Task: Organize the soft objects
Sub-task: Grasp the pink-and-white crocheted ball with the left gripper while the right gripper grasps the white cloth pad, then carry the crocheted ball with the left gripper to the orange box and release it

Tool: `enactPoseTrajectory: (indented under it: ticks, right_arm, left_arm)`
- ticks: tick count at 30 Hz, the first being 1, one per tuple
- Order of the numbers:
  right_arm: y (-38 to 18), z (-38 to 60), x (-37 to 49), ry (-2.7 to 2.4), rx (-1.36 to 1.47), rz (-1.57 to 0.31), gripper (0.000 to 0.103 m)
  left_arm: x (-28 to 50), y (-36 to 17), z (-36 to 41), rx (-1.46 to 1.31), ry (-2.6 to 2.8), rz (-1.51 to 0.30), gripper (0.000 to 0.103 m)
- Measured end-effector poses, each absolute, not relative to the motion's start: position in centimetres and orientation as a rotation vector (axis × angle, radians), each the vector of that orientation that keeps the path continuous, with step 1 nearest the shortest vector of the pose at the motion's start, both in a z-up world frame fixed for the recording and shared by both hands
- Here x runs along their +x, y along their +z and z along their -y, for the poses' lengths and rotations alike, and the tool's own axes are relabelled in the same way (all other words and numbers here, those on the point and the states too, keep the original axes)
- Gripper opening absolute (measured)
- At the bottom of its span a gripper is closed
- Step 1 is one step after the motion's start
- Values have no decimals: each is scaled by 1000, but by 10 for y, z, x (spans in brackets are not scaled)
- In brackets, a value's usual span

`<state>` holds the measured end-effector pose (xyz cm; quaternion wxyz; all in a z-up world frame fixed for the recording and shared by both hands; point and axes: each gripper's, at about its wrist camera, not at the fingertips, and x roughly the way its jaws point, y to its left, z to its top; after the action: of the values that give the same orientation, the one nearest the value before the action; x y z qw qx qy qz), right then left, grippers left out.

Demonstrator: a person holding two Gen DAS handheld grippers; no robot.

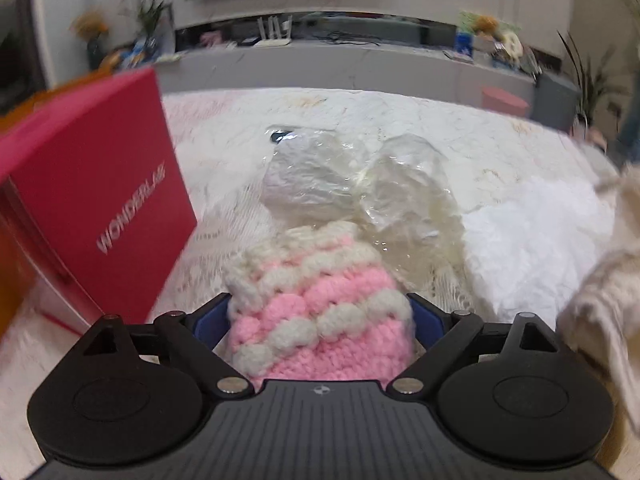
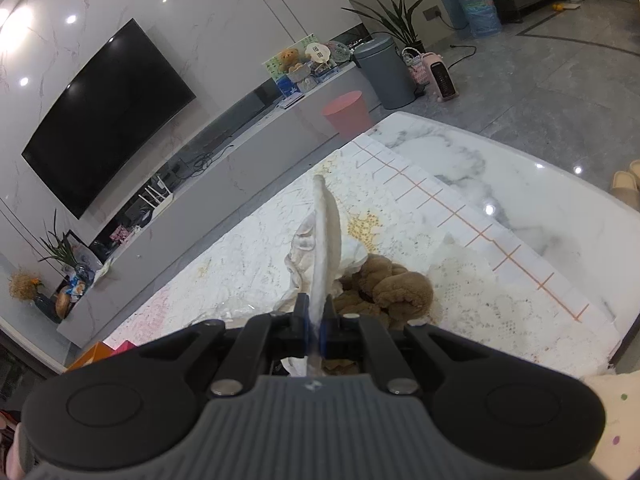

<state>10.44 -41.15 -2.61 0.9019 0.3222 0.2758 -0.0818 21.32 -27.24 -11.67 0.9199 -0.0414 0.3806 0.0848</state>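
In the left wrist view my left gripper [image 1: 320, 312] is shut on a pink and cream crocheted item [image 1: 316, 300], held above the lace-covered table [image 1: 224, 184]. Beyond it lie crumpled clear plastic bags [image 1: 360, 188] and a white fluffy cloth [image 1: 532, 236]. In the right wrist view my right gripper [image 2: 316, 312] is shut on a thin white cloth [image 2: 326, 236] that sticks up edge-on between the fingers. Below it a brown plush toy [image 2: 396, 288] and a crumpled white cloth [image 2: 308, 256] lie on the table.
A red box lettered WONDERLAB [image 1: 104, 196] stands open at the left, an orange box behind it. A cream cloth [image 1: 600, 300] hangs at the right edge. The marble table edge [image 2: 540, 184] lies to the right, the floor beyond it. A TV cabinet [image 2: 224, 168] stands behind.
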Motion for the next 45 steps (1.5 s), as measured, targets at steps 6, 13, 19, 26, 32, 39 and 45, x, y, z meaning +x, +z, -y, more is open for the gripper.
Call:
enactPoseTrajectory:
  ticks: [6, 13, 19, 26, 32, 39, 45]
  right_arm:
    - [-26, 411, 104, -152, 681, -562, 2]
    - [-20, 404, 104, -128, 657, -562, 2]
    - [-16, 402, 100, -116, 647, -547, 2]
    - [-15, 400, 95, -146, 639, -554, 2]
    - [-7, 392, 93, -148, 617, -545, 2]
    - [24, 374, 78, -16, 620, -444, 2]
    - [39, 344, 79, 50, 562, -429, 2]
  left_arm:
    - [206, -106, 270, -60, 128, -794, 82]
    - [201, -83, 273, -33, 90, -754, 52]
    - [187, -71, 262, -45, 17, -755, 46]
    - [164, -40, 247, 26, -34, -643, 46]
    - [154, -3, 219, -1, -79, -584, 46]
    - [145, 39, 176, 7, -108, -518, 46]
    - [137, 67, 127, 14, -100, -450, 47]
